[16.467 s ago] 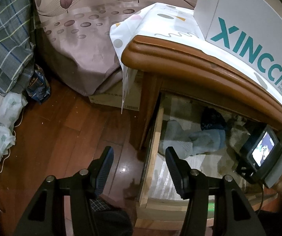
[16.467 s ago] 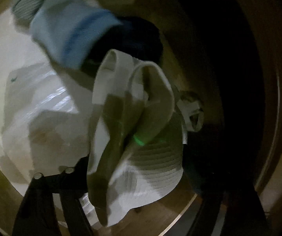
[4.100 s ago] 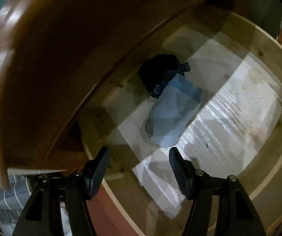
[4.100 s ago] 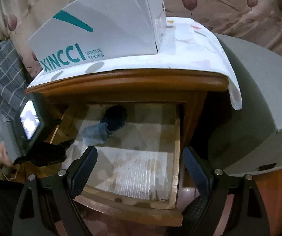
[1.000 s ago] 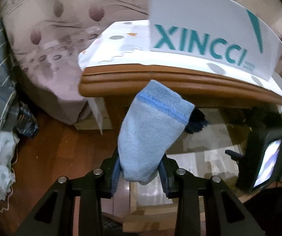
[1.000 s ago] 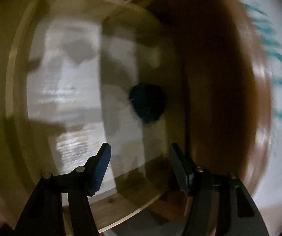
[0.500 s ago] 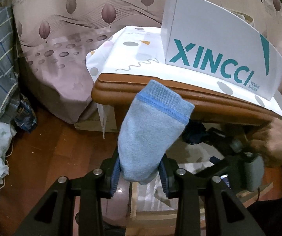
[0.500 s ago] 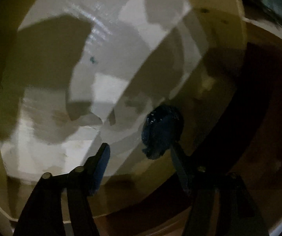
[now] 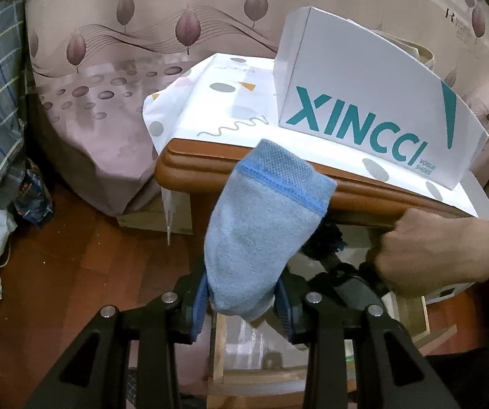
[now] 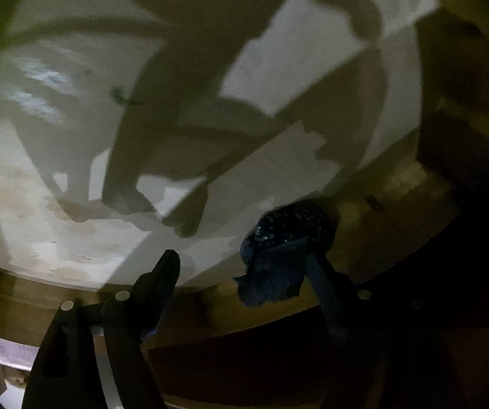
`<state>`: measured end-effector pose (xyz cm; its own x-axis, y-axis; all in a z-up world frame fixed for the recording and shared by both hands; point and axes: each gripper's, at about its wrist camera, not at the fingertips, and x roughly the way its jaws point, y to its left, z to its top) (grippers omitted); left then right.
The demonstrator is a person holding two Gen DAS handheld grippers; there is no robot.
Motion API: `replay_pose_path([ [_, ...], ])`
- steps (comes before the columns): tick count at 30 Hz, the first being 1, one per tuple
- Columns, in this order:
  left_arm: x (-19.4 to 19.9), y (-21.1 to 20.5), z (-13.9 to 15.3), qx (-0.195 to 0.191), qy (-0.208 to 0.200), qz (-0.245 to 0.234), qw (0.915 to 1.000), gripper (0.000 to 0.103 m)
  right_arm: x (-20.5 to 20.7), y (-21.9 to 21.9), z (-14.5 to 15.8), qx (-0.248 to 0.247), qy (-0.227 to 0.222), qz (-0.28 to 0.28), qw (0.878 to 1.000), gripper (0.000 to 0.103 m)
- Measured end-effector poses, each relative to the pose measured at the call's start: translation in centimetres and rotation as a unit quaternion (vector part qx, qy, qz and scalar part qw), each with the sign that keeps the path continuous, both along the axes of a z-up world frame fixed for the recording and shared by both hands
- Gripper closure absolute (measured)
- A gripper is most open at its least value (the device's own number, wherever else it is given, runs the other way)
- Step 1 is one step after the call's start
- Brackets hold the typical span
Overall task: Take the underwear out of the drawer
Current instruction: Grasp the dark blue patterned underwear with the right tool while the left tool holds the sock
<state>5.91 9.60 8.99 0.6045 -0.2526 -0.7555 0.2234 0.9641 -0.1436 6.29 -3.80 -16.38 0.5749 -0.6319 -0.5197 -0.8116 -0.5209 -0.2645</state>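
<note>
While left tongs [image 9: 241, 301] clamp light-blue underwear [image 9: 265, 225] | right tongs [image 10: 241, 269] widening apart | box [image 9: 374, 116]: "XINCCI"

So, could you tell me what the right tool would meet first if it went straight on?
Probably the crumpled dark blue cloth against the drawer's wooden wall, just beyond its open right tool; depth is unclear.

Left wrist view outside facing nightstand [image 9: 244, 173], right inside drawer [image 10: 74, 289]

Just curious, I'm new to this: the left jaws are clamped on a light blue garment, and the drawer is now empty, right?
Not quite. The light blue garment is clamped, but the drawer isn't empty: the right wrist view shows a dark blue garment inside.
</note>
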Motion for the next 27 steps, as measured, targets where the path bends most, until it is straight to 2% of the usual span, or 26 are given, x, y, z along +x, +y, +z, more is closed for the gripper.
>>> replay_pose_path([
  [8, -0.4, -0.6, 0.3, -0.003, -0.004, -0.014, 0.9999, 0.068, -0.1, -0.4, -3.0, -0.075, -0.014, -0.013, 0.997, 0.027],
  [11, -0.3, -0.4, 0.3, -0.006, -0.002, -0.012, 0.9999, 0.068, -0.2, -0.5, -3.3, -0.079, -0.013, -0.013, 0.997, 0.028],
  [14, -0.2, -0.1, 0.3, -0.012, 0.001, -0.008, 0.9999, 0.068, 0.1, -0.6, -3.2, -0.065, -0.024, -0.019, 0.997, 0.036],
  [16, -0.2, -0.1, 0.3, -0.011, 0.0, -0.005, 0.9999, 0.068, -1.2, -0.2, -2.7, -0.054, -0.034, -0.025, 0.998, 0.056],
  [17, -0.2, -0.1, 0.3, -0.011, 0.0, -0.004, 0.9999, 0.068, -1.3, -0.3, -2.7, -0.048, -0.041, -0.026, 0.998, 0.062],
  [19, -0.1, -0.1, 0.3, -0.012, 0.0, -0.005, 0.9999, 0.068, -1.3, -0.9, -2.5, -0.03, -0.054, -0.015, 0.998, 0.084],
  [22, -0.2, -0.2, 0.3, -0.009, -0.001, -0.005, 0.9999, 0.068, -1.6, -0.9, -1.6, 0.012, -0.07, -0.027, 0.997, 0.094],
  [27, -0.2, -0.1, 0.1, -0.002, -0.001, -0.004, 1.0, 0.068, -2.2, -0.7, 1.0, 0.116, -0.104, -0.066, 0.986, 0.099],
])
